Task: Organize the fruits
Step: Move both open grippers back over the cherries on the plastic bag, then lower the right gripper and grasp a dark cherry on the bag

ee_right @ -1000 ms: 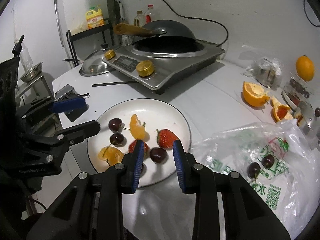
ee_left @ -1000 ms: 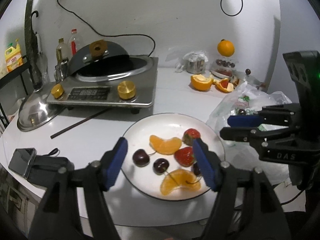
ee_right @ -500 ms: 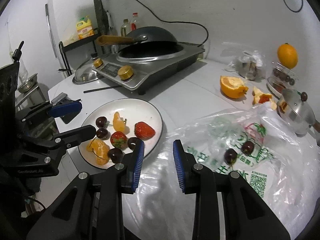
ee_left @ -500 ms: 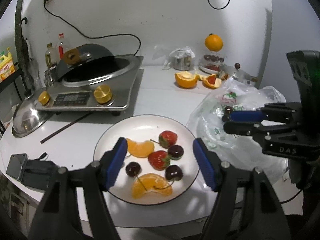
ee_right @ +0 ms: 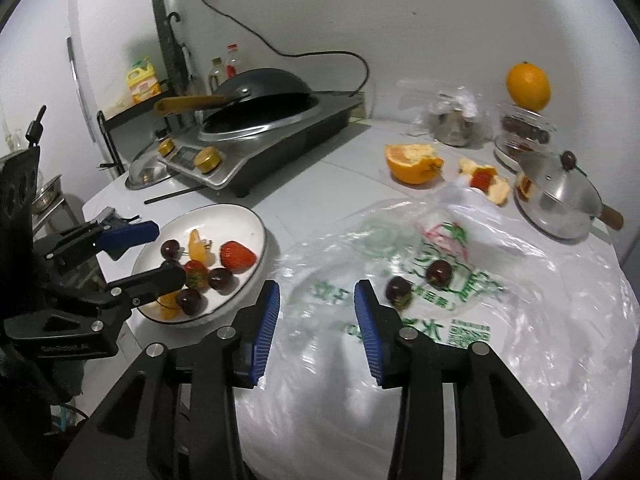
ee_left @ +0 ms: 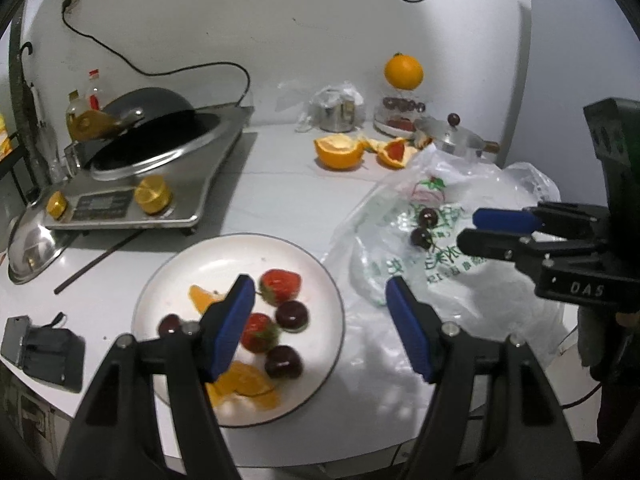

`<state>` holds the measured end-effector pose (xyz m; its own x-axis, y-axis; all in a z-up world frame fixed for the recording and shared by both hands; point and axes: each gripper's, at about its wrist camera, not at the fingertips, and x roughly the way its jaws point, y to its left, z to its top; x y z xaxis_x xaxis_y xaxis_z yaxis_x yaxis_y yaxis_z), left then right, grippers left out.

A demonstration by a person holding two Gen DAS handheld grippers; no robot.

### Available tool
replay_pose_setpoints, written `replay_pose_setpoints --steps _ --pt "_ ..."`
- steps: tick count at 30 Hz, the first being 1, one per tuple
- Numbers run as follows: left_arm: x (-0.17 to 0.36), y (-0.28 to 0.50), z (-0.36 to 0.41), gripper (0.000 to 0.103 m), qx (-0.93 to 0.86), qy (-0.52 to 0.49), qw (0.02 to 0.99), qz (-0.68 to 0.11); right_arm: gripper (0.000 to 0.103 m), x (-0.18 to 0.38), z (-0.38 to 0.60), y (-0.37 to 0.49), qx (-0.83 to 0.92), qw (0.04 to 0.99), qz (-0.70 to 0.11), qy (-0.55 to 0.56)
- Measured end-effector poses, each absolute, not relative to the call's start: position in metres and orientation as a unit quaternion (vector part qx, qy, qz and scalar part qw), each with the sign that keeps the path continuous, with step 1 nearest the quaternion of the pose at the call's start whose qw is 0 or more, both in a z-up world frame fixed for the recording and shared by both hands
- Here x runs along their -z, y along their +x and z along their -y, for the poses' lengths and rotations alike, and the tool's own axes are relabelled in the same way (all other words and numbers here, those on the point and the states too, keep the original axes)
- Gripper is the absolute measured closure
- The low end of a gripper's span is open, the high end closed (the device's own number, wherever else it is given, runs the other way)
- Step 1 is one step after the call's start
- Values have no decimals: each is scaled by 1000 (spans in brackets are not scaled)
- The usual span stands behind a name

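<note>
Right gripper point(ee_right: 316, 312) was shifted from plate point(ee_right: 256, 222) to bag point(ee_right: 520, 320), jaws opening, empty. Left gripper point(ee_left: 320, 300) kept half-wide, empty. Two cherries point(ee_right: 416, 280) lay on bag near tabletop's right edge; judged next pick.

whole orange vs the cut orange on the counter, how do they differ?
The whole orange is intact and round with smooth peel; the cut orange is open, showing pale flesh and a ragged edge. The whole orange sits raised on top of a clear container by the wall; the cut orange lies directly on the counter, nearer the plate. Both have the same bright orange peel.
</note>
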<state>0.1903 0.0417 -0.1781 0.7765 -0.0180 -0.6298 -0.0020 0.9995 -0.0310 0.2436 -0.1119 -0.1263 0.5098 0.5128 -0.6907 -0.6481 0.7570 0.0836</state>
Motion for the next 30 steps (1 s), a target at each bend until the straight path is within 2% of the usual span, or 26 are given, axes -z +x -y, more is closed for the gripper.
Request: replay_pose_setpoints --steps 17,30 --pt "185 214 8 34 40 22 933 -356 62 139 176 261 -293 878 -373 -67" --pt "191 237 29 34 54 41 930 -362 62 151 185 288 -287 876 -384 -58"
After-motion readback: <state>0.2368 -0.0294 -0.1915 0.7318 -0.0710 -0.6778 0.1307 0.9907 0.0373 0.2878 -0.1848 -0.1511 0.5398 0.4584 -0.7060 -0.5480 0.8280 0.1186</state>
